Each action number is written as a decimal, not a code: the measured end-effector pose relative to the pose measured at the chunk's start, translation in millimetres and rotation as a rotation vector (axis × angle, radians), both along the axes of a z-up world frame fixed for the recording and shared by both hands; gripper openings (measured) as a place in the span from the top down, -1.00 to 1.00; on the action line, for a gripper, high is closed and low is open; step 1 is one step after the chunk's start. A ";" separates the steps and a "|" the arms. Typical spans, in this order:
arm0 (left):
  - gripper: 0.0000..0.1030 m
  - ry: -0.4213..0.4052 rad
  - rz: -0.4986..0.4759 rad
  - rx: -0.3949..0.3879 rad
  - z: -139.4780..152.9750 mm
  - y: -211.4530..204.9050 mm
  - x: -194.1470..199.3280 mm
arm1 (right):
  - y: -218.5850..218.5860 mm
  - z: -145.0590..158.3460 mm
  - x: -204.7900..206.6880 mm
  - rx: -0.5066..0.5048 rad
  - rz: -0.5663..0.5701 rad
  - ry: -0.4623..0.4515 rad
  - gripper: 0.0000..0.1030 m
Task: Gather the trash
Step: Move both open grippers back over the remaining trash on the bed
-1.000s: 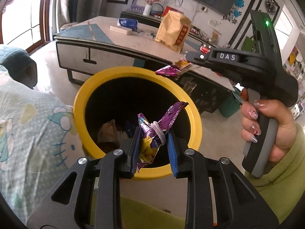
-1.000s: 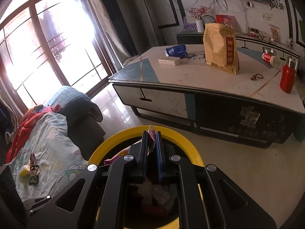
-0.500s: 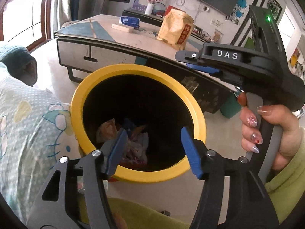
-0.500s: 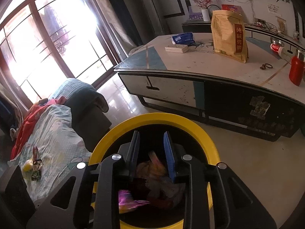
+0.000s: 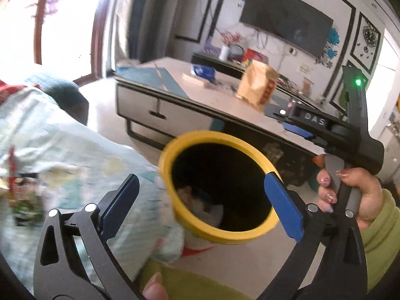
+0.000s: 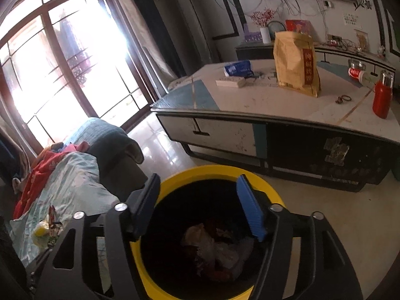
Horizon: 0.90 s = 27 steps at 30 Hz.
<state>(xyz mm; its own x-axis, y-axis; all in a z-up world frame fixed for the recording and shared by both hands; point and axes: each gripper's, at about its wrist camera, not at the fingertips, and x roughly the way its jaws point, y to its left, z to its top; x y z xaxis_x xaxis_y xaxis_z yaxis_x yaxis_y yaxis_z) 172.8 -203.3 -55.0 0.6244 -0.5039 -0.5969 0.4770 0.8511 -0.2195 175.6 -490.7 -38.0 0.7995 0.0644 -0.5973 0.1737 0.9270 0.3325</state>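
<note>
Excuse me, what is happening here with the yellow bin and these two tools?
A person is collecting trash with a gripper in each hand. Both grippers are at the yellow bin, which already holds wrappers. The left gripper and the right gripper are opening, with nothing between their jaws. More litter lies on the light blue cover beside the bin, so it probably goes next.

Window: tall dark-framed panes [image 6: 57, 75], glaring daylight
Floor: pale glossy tiles [image 6: 160, 147]
Wall: white, dark mounted television [image 5: 285, 21], blue floral decals [image 5: 333, 41]
Counter: low, pale top [image 6: 275, 105], blue corner patch, dark base
Sofa: patterned light-blue cover [image 6: 72, 182]
</note>
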 end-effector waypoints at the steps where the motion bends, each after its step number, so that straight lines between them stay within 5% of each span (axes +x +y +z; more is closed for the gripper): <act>1: -0.78 -0.012 0.013 -0.001 3.1 6.5 -2.1 | 3.8 3.9 -1.6 -0.003 0.008 -0.014 -0.30; 27: -0.79 -0.159 0.254 -0.099 56.3 119.8 -53.8 | 115.0 51.4 -23.9 -0.089 0.255 -0.093 -0.59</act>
<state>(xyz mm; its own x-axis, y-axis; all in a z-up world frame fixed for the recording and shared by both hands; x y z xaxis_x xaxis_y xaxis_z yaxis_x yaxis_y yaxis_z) 119.0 -83.5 1.2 0.8194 -0.3705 -0.4374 0.2865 0.9256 -0.2473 151.7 -375.7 13.4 0.8159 0.2210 -0.5343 -0.0965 0.9631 0.2511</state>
